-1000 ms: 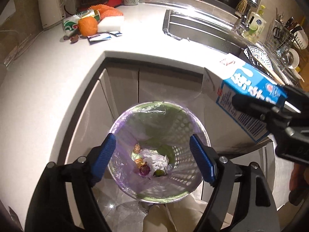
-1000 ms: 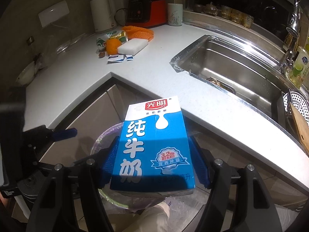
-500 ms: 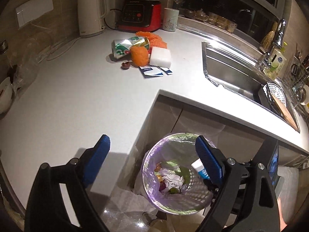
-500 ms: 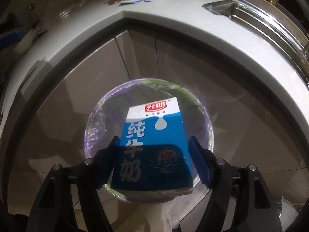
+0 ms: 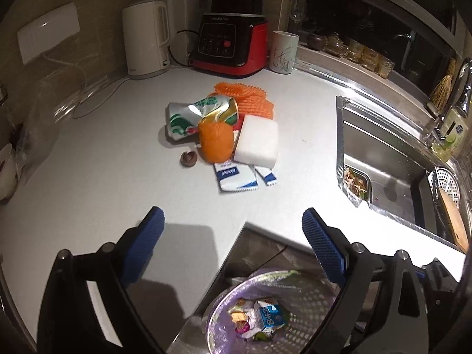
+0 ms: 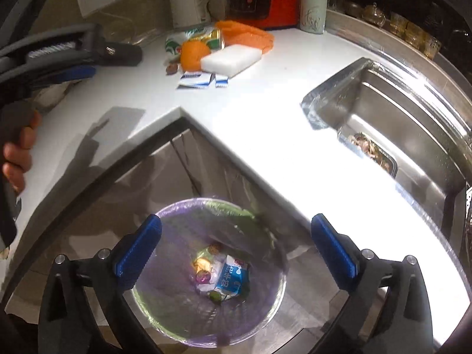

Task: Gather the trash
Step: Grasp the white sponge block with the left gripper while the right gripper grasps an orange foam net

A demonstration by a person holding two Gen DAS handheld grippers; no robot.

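Setting: a white corner countertop (image 5: 88,183) at night, sink (image 5: 380,159) to one side.
Right gripper (image 6: 236,247): jaws just spread wide, empty, above the lined bin (image 6: 183,318); the milk carton (image 6: 231,278) lies inside it.
Left gripper (image 5: 233,230): agape, empty, facing the trash pile (image 5: 224,129), well apart.
Advice: approach low and take one piece at a time, probably the crushed can (image 5: 188,115).

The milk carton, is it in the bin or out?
In. The milk carton lies on its side at the bottom of the bin, on top of other scraps, with no hand-held gripper touching it.
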